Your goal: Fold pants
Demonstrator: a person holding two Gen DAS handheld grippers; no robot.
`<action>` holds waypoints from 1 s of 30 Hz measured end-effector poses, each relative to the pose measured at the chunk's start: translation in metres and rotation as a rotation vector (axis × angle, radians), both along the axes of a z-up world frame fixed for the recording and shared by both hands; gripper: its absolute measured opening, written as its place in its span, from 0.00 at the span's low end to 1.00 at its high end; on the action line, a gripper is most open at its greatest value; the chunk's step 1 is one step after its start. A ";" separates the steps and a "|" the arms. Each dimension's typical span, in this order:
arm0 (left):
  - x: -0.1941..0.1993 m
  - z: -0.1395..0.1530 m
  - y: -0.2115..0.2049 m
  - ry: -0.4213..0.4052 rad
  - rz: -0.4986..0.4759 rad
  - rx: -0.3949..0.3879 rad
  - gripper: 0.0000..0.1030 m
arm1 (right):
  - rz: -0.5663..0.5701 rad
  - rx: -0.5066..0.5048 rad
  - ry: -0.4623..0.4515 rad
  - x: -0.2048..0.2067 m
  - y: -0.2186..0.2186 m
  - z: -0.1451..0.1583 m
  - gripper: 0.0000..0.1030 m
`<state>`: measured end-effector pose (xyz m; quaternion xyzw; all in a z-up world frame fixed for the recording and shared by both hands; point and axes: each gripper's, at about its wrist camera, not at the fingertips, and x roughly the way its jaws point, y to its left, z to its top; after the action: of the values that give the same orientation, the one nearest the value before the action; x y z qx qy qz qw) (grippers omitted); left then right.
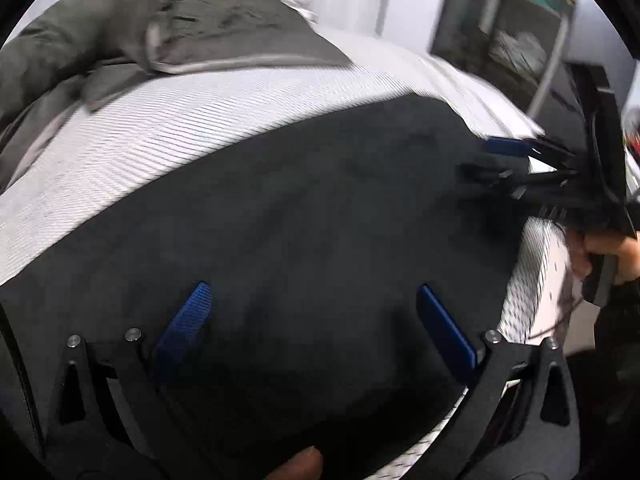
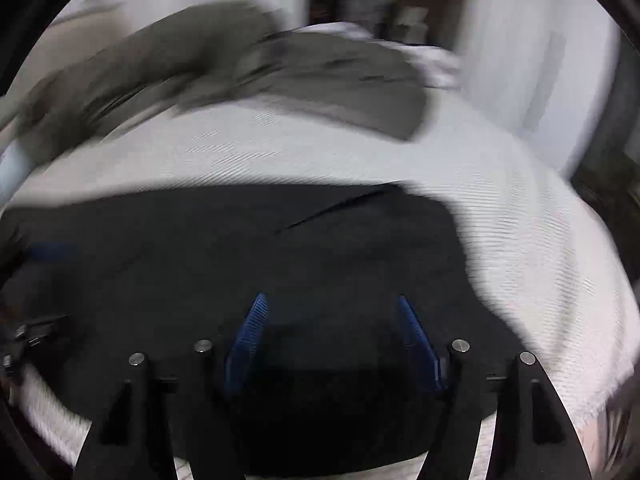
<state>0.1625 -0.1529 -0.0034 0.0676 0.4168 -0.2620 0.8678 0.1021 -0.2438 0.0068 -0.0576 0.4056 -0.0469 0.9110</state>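
Note:
Black pants [image 1: 288, 216] lie flat on a white textured bed cover [image 1: 160, 128]; they also fill the lower half of the right wrist view [image 2: 240, 264]. My left gripper [image 1: 312, 300] hovers just over the pants with its blue fingers [image 1: 188, 316] spread wide and nothing between them. My right gripper [image 2: 332, 312] is open over the pants' near edge, empty. The right gripper also shows at the right of the left wrist view [image 1: 508, 160], over the far right edge of the pants. A crease [image 2: 336, 208] runs across the pants.
A grey blanket [image 1: 120, 40] lies bunched at the far side of the bed, also seen in the right wrist view [image 2: 240, 72]. White pillows [image 2: 420, 60] sit behind it. A dark shelf [image 1: 512, 32] stands beyond the bed's right side. The bed edge [image 1: 536, 280] drops at the right.

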 end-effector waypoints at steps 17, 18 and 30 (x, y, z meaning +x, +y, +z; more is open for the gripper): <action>-0.027 -0.009 -0.023 0.002 -0.181 0.025 0.99 | -0.059 -0.073 -0.068 -0.051 -0.054 -0.008 0.70; -0.026 -0.015 -0.029 0.009 -0.185 0.054 0.99 | 0.013 -0.056 -0.098 -0.049 -0.029 -0.003 0.73; -0.037 -0.029 -0.012 0.036 -0.240 0.092 0.99 | 0.031 -0.099 0.039 -0.035 -0.027 -0.038 0.78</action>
<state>0.1251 -0.1652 -0.0321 0.1521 0.4327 -0.3458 0.8186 0.0675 -0.2710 -0.0308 -0.1098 0.4193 -0.0516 0.8997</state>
